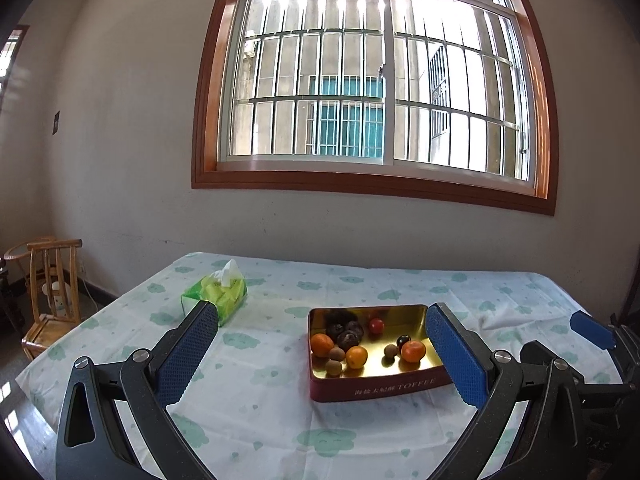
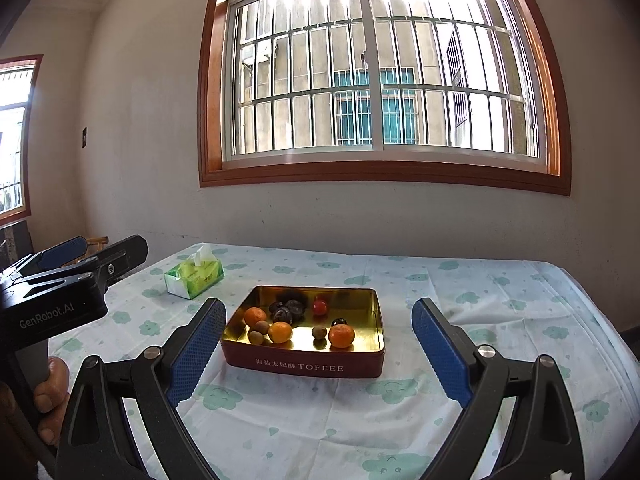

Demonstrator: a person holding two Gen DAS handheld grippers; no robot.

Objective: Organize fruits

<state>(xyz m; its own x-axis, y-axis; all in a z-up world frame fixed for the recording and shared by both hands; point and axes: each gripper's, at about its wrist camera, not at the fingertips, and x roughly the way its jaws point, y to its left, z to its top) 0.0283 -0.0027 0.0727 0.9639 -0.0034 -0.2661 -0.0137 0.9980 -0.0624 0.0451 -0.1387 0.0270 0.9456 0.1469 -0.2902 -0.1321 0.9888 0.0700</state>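
A large barred window (image 1: 380, 80) with a reddish-brown wooden frame fills the pale wall (image 1: 132, 140) at 12 o'clock, bright daylight streaming through from a neighbouring building outside. Below it stands a table (image 1: 360, 432) covered in a white cloth printed with green clouds. At 9 o'clock a wooden chair (image 1: 52, 300) sits on the dark floor. A second, smaller window (image 2: 16, 136) glows at 9 o'clock on the side wall.
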